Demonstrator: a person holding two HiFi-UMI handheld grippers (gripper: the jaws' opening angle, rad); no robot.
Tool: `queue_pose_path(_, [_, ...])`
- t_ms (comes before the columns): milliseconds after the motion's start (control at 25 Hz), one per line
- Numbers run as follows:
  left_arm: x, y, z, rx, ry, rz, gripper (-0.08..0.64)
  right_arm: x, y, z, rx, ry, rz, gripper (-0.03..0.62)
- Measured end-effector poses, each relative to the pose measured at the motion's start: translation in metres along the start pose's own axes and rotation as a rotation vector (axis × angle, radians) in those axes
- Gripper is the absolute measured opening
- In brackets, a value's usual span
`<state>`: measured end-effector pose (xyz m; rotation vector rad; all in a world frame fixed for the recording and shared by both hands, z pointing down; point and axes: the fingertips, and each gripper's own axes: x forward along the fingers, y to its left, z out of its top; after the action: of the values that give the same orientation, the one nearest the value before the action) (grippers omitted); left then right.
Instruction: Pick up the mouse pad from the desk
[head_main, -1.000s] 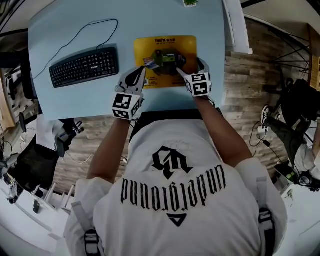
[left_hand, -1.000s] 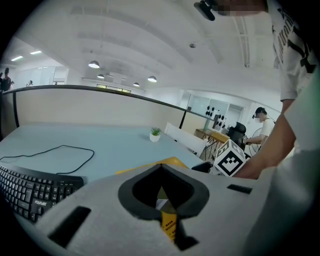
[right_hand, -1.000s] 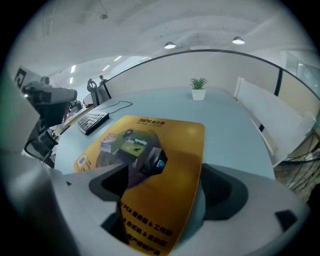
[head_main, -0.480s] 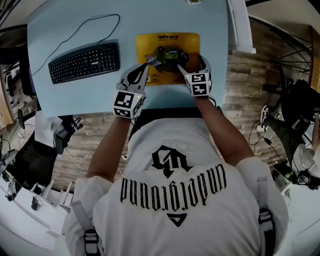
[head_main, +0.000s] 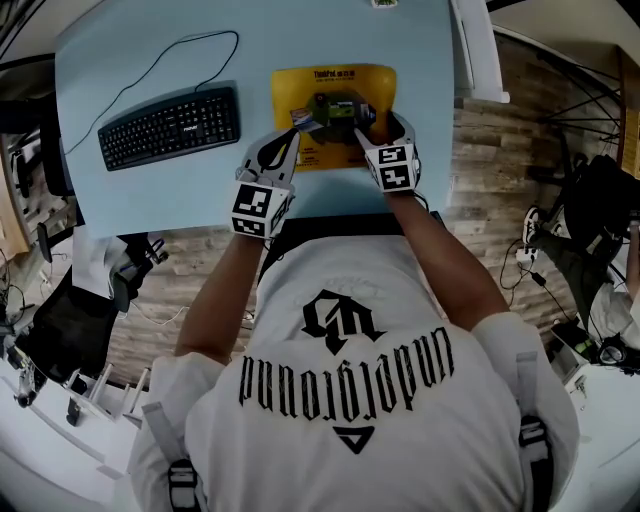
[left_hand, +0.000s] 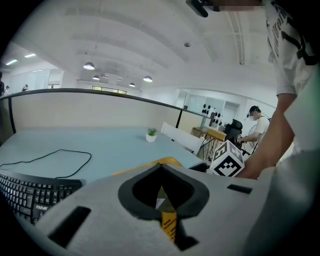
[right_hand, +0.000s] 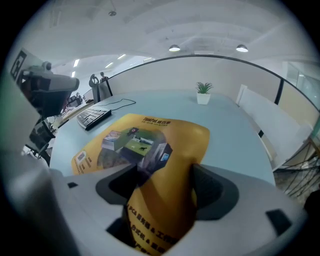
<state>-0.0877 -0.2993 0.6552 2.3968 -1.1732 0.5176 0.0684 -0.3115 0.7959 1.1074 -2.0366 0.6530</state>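
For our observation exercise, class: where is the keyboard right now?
In the head view, the black keyboard lies on the left half of the light blue desk, left of the yellow mouse pad and apart from it.

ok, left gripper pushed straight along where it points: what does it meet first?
The yellow rectangular printed mouse pad: its edge sits pinched between the shut jaws of the left gripper. Beyond that, probably the light blue desk.

Pliable printed mouse pad (head_main: 300, 90), matt desk (head_main: 420, 100)
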Motion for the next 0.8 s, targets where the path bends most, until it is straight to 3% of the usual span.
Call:
queue_pose_path(240, [-0.006,0.004,0.003,-0.015,-0.008,0.023,0.008,-0.001,0.007,0.000,-0.014,0.027,0.031,0.271])
queue_pose_path(520, [-0.022,0.005,0.005,-0.002,-0.026,0.036,0.008,0.000,0.028,0.000,-0.025,0.035,0.083,0.061])
queue_pose_path(800, [-0.042,0.006,0.006,0.010,-0.049,0.047,0.008,-0.012,0.039,0.009,-0.027,0.015,0.100,0.021])
